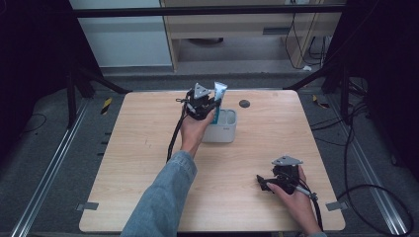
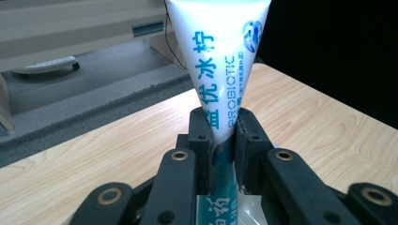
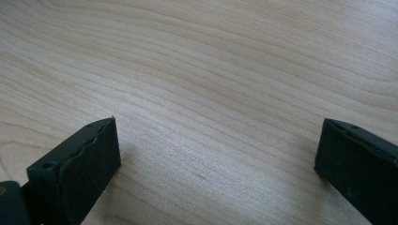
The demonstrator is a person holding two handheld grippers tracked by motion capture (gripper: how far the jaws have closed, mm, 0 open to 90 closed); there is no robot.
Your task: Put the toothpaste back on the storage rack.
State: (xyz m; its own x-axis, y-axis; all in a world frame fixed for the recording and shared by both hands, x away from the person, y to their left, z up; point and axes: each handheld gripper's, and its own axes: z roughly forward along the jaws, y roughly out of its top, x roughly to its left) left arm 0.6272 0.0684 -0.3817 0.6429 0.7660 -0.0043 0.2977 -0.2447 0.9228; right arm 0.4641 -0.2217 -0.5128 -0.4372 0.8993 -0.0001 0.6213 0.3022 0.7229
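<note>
From above, my left gripper (image 1: 202, 105) holds the toothpaste tube (image 1: 220, 91) upright over the white holder (image 1: 221, 126) at the far middle of the surface (image 1: 148, 168), crimped end up so the cap end can go in first. My right gripper (image 1: 269, 181) rests near the right edge, out of the way. Along my left gripper (image 2: 224, 140), the pads pinch the tube (image 2: 220, 61) at its narrow waist for a steady grip. Along my right gripper (image 3: 216, 154), the jaws stand spread over bare wood, holding nothing.
</note>
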